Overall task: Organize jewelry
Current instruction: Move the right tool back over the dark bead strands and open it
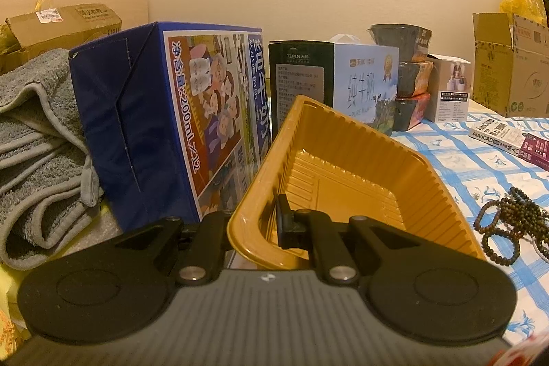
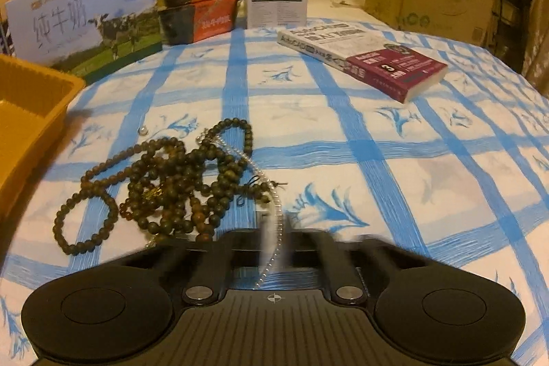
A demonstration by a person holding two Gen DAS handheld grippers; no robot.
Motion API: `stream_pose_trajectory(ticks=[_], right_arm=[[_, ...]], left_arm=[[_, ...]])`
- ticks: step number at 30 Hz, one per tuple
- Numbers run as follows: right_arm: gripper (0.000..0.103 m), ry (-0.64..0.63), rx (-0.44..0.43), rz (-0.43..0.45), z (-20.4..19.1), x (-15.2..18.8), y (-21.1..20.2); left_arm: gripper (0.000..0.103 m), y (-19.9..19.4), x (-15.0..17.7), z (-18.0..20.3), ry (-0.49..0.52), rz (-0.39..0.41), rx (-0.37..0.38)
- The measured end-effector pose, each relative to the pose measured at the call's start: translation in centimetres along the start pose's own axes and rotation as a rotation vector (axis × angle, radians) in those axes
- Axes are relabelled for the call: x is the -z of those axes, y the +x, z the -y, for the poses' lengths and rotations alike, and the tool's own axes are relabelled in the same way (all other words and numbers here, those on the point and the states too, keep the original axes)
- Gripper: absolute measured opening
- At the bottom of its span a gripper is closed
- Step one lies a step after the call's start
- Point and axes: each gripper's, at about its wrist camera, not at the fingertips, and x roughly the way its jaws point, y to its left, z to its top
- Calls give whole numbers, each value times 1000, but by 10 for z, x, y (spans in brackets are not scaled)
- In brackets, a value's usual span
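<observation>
Left wrist view: the left gripper [image 1: 266, 225] is clenched on the near rim of a yellow plastic tray [image 1: 346, 167], one finger inside the wall and one outside, and the tray sits tilted at centre frame. A blue milk carton box [image 1: 164, 119] stands just left of the tray, with a grey towel [image 1: 37, 139] at far left. Right wrist view: the right gripper [image 2: 276, 235] is blurred at lower centre; its jaws are nearly together around a strand of small clear beads [image 2: 272, 228]. A tangled heap of dark bead bracelets [image 2: 164, 184] lies on the blue-checked cloth [image 2: 377, 160] at left centre, near the tray's corner. A book [image 2: 363, 57] lies at upper right.
</observation>
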Motion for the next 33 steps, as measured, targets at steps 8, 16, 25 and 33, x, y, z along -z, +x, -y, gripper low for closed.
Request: stream_pose_trajectory(ticks=[8,16,25,33], right_arm=[[2,105,42,105,18,0,-53],[2,184,73,280,38,-12,-132],[2,303,264,218,70,7,-132],[14,259,183,25,71,23,-100]], left_arm=[[9,-2,0,0,-1,2,6],[9,-6,-2,1,-7,11,8],[9,-7,-3,1,-6,10,11],[9,-8,-3,2,-3,10,11]])
